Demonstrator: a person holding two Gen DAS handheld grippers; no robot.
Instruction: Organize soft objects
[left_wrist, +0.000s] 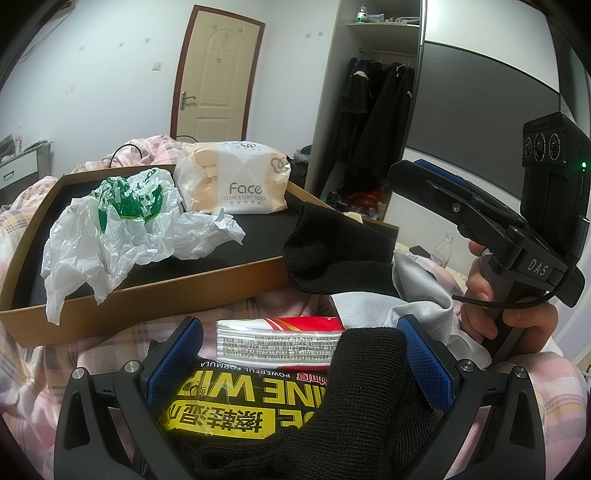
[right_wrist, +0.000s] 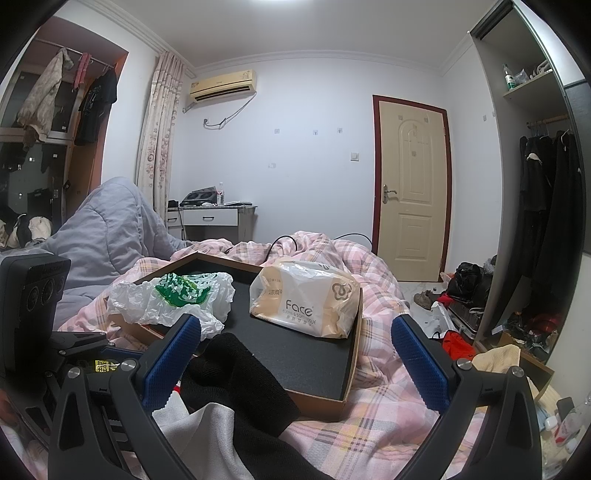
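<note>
A shallow brown cardboard tray (left_wrist: 155, 291) with a black floor lies on the bed; it also shows in the right wrist view (right_wrist: 314, 402). In it lie a crumpled white and green plastic bag (left_wrist: 114, 225) (right_wrist: 177, 295) and a "Face" tissue pack (left_wrist: 236, 184) (right_wrist: 306, 299). My left gripper (left_wrist: 301, 354) is open over a black sock (left_wrist: 365, 398), a yellow wipes pack (left_wrist: 229, 402) and a red and white tissue packet (left_wrist: 280, 341). A second black sock (left_wrist: 328, 251) (right_wrist: 236, 369) drapes over the tray's near corner. A grey cloth (left_wrist: 421, 310) (right_wrist: 210, 432) lies beside it. My right gripper (right_wrist: 295, 343) is open above the sock and tray.
The bed has a pink plaid quilt (right_wrist: 388, 424). A door (right_wrist: 412, 184) and a wardrobe with dark clothes (left_wrist: 369, 107) stand beyond. A desk (right_wrist: 210, 218) stands by the far wall. Bags and shoes lie on the floor (right_wrist: 461, 299).
</note>
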